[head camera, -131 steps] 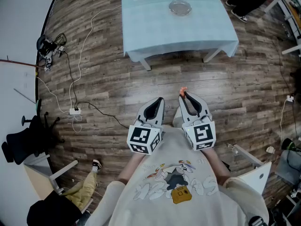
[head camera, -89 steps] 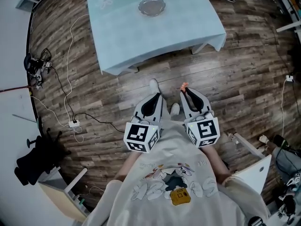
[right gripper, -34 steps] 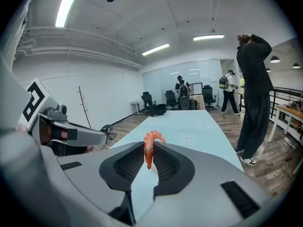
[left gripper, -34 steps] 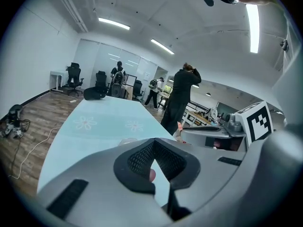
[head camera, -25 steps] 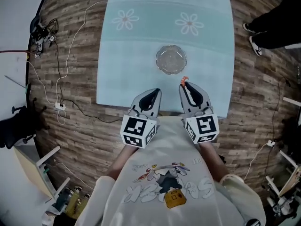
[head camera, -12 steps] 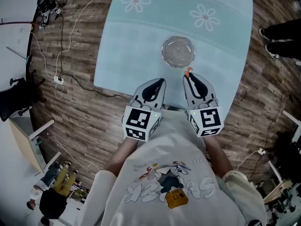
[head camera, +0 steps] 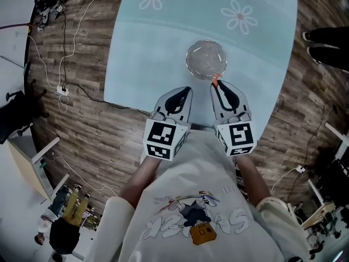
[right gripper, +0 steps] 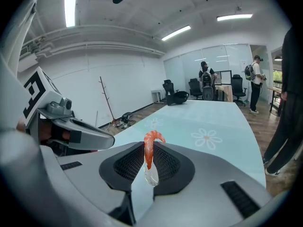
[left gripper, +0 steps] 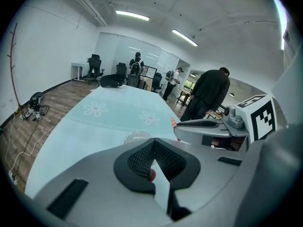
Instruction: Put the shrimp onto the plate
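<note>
1. Right gripper (right gripper: 148, 163) pinching the shrimp (right gripper: 149, 148) by its pale tail end. Orange body curls up above the jaws, probably held so to fall free on release.
2. Head view: shrimp (head camera: 216, 79) at the lower right rim of the glass plate (head camera: 206, 59), upper centre of frame. Not yet over the plate's middle, and contact cannot be told.
3. Left gripper (head camera: 184, 91) pressed together on nothing, parked below and left of the plate over the near edge of the table (head camera: 152, 42). Likely kept aside as unneeded.
4. Judged next: short reach forward, then jaws spread over the plate's centre.
</note>
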Tool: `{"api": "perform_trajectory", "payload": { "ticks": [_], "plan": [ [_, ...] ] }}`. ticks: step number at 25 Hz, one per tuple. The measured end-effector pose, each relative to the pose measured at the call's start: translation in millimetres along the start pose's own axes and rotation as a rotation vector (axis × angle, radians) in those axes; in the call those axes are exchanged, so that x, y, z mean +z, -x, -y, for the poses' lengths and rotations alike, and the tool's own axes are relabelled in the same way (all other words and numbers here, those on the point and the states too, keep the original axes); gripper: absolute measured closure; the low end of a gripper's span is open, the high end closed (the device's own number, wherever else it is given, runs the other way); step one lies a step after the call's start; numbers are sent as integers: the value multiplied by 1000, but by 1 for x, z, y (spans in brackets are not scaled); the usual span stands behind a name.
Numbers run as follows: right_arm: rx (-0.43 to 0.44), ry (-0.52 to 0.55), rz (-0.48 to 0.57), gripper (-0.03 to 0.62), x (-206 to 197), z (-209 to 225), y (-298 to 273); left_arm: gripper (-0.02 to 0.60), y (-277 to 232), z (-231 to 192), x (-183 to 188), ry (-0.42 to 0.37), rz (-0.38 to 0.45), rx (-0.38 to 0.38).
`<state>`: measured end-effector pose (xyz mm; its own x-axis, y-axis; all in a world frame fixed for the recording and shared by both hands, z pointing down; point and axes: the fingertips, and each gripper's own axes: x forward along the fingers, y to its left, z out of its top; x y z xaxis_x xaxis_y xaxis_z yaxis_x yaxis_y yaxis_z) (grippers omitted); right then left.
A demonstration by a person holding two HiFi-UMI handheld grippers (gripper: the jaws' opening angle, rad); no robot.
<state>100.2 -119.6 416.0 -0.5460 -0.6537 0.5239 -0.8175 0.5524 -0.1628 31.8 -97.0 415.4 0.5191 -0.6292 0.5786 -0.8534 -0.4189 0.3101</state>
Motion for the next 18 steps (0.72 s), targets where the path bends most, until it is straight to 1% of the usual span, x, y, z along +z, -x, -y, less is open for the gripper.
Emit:
{"api": "perform_trajectory", "payload": {
  "ticks": [3,7,18],
  "plan": [
    [0,2,-15,519,-1,7,-8,574,-8,-6,-2,12,-10,1],
    [0,-2,-31,519,-5,14,-20,574,-17,-12,-6,8,-21,0],
    [9,-16,-90,519,-34,25,-48,574,-39,-22,-22,3,-72,-8]
  ]
}}
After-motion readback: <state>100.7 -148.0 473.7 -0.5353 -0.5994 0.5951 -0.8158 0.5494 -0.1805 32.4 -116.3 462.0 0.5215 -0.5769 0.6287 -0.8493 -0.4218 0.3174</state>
